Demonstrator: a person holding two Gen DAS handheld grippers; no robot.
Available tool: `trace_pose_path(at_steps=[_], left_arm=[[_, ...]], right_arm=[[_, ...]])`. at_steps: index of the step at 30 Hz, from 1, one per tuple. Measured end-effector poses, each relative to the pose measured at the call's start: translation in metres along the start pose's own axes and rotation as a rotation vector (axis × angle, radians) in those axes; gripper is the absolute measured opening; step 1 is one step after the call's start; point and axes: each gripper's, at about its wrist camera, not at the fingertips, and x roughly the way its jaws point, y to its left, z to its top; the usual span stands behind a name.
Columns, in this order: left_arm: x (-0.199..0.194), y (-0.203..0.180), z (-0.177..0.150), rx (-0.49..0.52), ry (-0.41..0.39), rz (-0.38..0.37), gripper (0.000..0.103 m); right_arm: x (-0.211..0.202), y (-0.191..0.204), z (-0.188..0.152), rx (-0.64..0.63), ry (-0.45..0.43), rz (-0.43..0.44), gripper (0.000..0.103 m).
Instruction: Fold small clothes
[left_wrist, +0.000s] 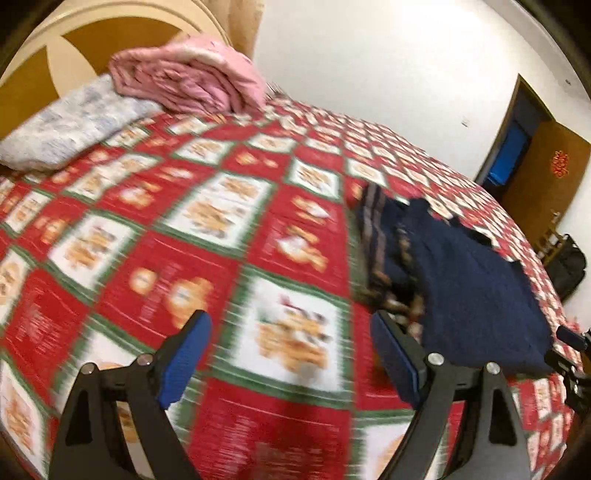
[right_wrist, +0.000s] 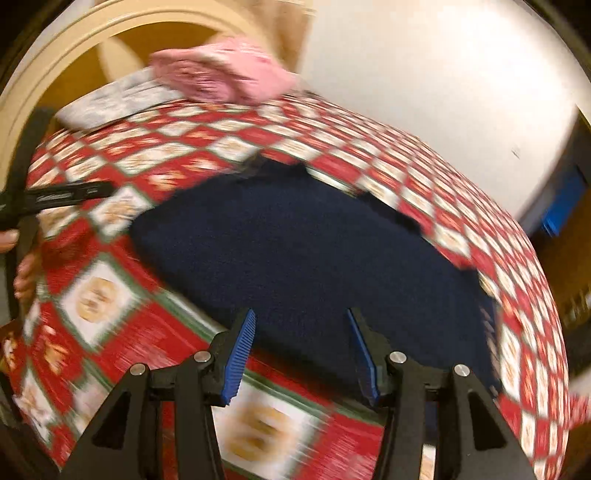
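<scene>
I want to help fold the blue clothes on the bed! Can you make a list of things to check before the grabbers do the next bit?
1. Left gripper empty, jaws wide apart: ok.
2. Right gripper empty, jaws partly apart, nothing between the pads: ok.
3. Navy garment lies spread on the bedspread: ok.
4. Striped garment touches the navy one's edge; whether it is separate: cannot tell.
5. Pink bundle and pillow well away at the bed's head: ok.
6. Pictures sharp enough to pick a corner: not ok, both blurred.
</scene>
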Motion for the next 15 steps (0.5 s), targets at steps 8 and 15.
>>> trace_pose_path(at_steps=[8,15], left_arm=[[0.010,0.034,-0.014,-0.101,0.015,-0.055,0.092],[0.013,0.040,-0.014,-0.131,0.013,-0.111,0.092]], right_arm=[[0.035,0.106,0.028,-0.232,-0.059,-0.024,0.056],[0.056,0.140,0.039,-0.326,-0.078,-0.097,0.056]])
